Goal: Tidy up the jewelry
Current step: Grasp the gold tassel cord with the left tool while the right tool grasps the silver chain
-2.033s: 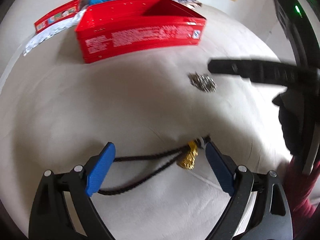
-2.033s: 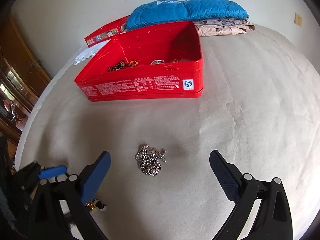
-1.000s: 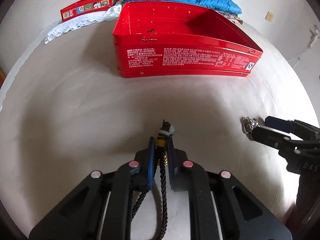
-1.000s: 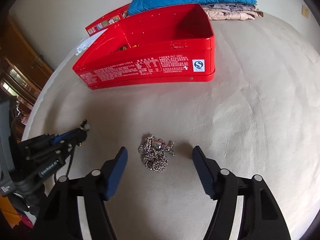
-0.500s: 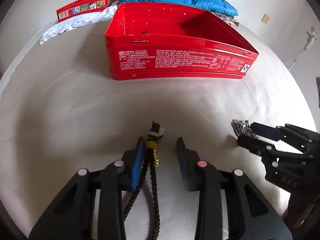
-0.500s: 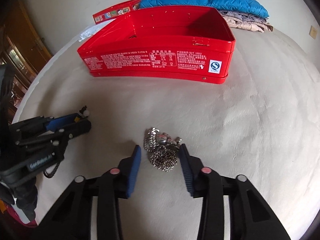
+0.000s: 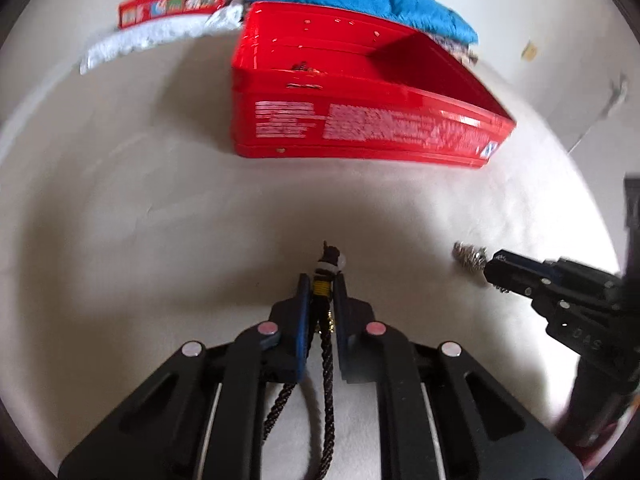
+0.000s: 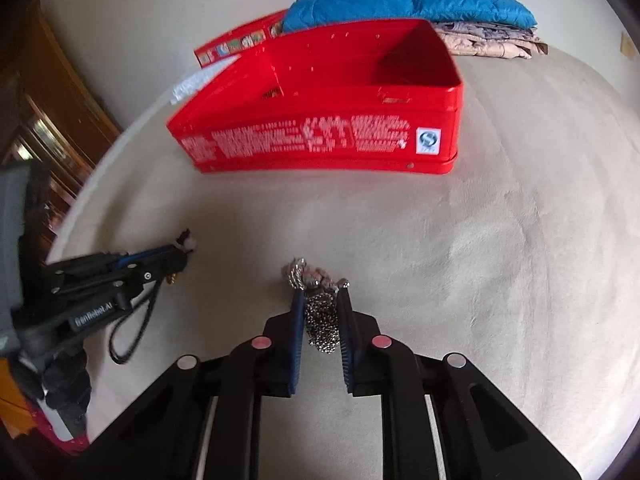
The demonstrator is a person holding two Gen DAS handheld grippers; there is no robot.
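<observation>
My left gripper (image 7: pixel 321 280) is shut on a black cord necklace (image 7: pixel 327 356) with a gold bead; its cord hangs down between the arms. It also shows in the right wrist view (image 8: pixel 176 258). My right gripper (image 8: pixel 322 294) is shut on a bunched silver chain (image 8: pixel 322 320), seen too in the left wrist view (image 7: pixel 469 257). An open red tin box (image 8: pixel 320 136) stands on the beige bed ahead (image 7: pixel 360 120), with a few jewelry pieces inside near its left end.
A blue quilted jacket (image 8: pixel 408 2) and folded cloth (image 8: pixel 492 42) lie behind the box. The red lid (image 7: pixel 172 0) and white lace (image 7: pixel 156 38) lie at the back left. A wooden cabinet (image 8: pixel 44 120) stands left of the bed.
Both grippers have closed: the left re-shut on the cord necklace after briefly loosening, the right closed on the silver chain. Both have lifted slightly off the bed.
</observation>
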